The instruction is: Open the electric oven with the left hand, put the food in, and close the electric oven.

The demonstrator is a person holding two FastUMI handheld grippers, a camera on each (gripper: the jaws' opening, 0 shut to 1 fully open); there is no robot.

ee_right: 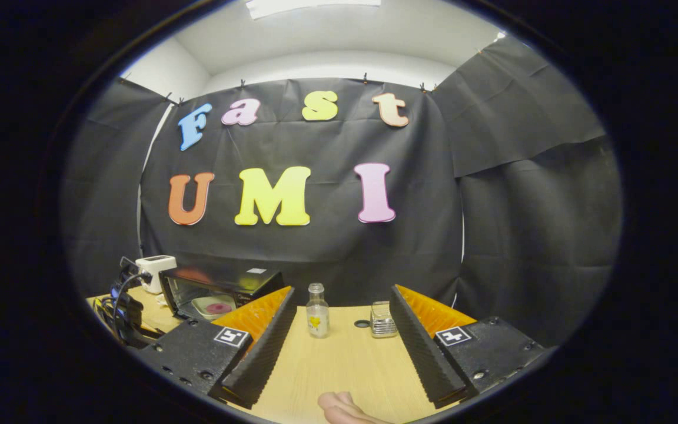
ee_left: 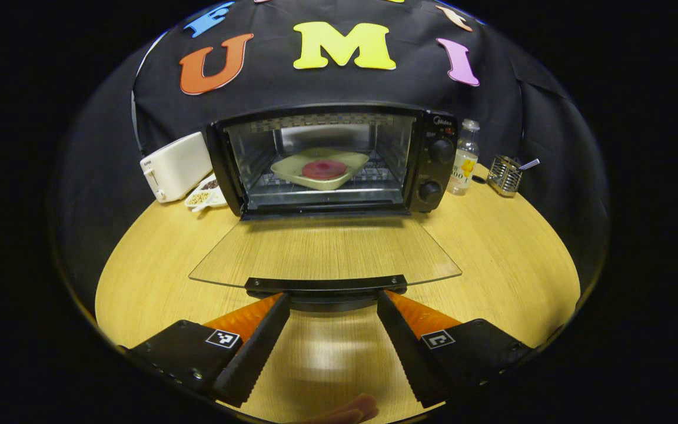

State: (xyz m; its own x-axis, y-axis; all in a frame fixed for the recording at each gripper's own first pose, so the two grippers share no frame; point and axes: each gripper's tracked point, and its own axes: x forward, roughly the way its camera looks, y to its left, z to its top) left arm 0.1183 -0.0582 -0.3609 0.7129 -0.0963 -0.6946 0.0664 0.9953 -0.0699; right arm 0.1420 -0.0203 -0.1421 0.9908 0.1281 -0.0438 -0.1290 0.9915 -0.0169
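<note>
The black electric oven [ee_left: 427, 159] stands at the back of the wooden table with its glass door [ee_left: 324, 250] folded down flat. On the rack inside lies a pale tray [ee_left: 292, 169] holding a round red piece of food [ee_left: 323, 169]. My left gripper [ee_left: 333, 303] is open, its fingertips just below the door's black handle [ee_left: 326, 285], one at each side, not pressing on it. My right gripper [ee_right: 342, 297] is open and empty, raised off to the right; the oven [ee_right: 221, 285] with its tray [ee_right: 216, 307] appears at its left, next to the left gripper [ee_right: 124, 315].
A white toaster [ee_left: 175, 166] and a small dish of seeds [ee_left: 203, 195] sit left of the oven. Right of the oven stand a clear bottle [ee_left: 464, 158] and a wire holder [ee_left: 505, 174]. Part of a hand [ee_left: 351, 409] shows at the bottom edge.
</note>
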